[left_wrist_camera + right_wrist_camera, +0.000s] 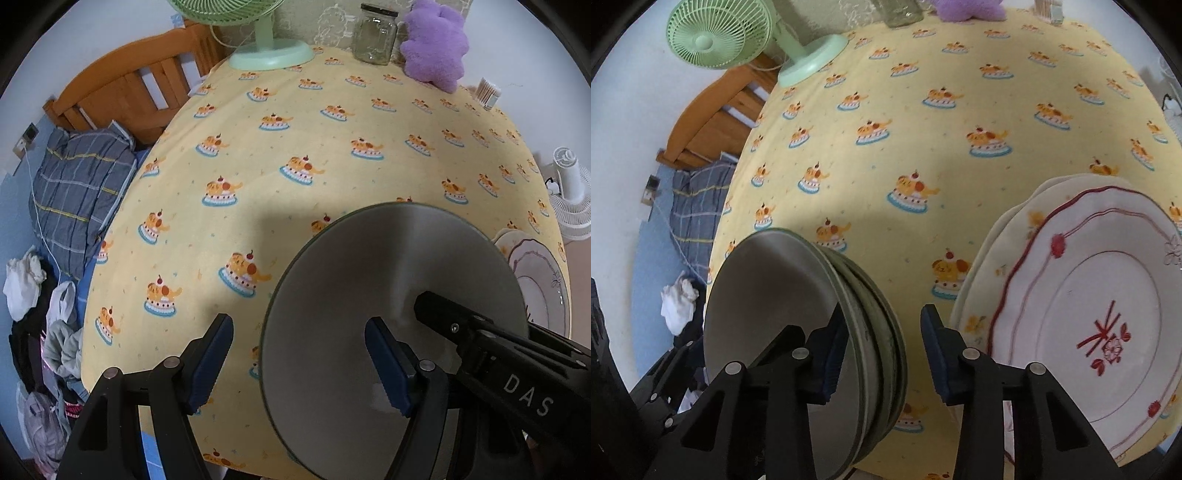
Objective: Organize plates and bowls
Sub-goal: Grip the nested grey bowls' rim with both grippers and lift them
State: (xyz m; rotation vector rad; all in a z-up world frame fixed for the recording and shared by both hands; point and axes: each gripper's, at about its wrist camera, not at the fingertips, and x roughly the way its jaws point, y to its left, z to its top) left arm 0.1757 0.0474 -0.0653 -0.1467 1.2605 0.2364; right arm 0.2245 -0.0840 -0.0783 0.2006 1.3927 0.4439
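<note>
A stack of grey-green bowls (798, 332) stands near the front edge of the yellow-clothed table (923, 147); it also shows in the left wrist view (369, 295). My right gripper (882, 354) is open, its left finger inside the top bowl and its right finger outside, straddling the stacked rims. My left gripper (299, 365) is open, its right finger over the bowl rim, its left finger over the cloth. A stack of white plates (1089, 314), the top one with red trim, lies right of the bowls and shows at the edge in the left wrist view (539, 273).
At the far side of the table stand a green fan (266, 48), a glass jar (375, 35), a purple plush toy (436, 48) and a box of cotton swabs (489, 92). A wooden bed (129, 88) with bedding is left of the table. A white fan (572, 192) stands at right.
</note>
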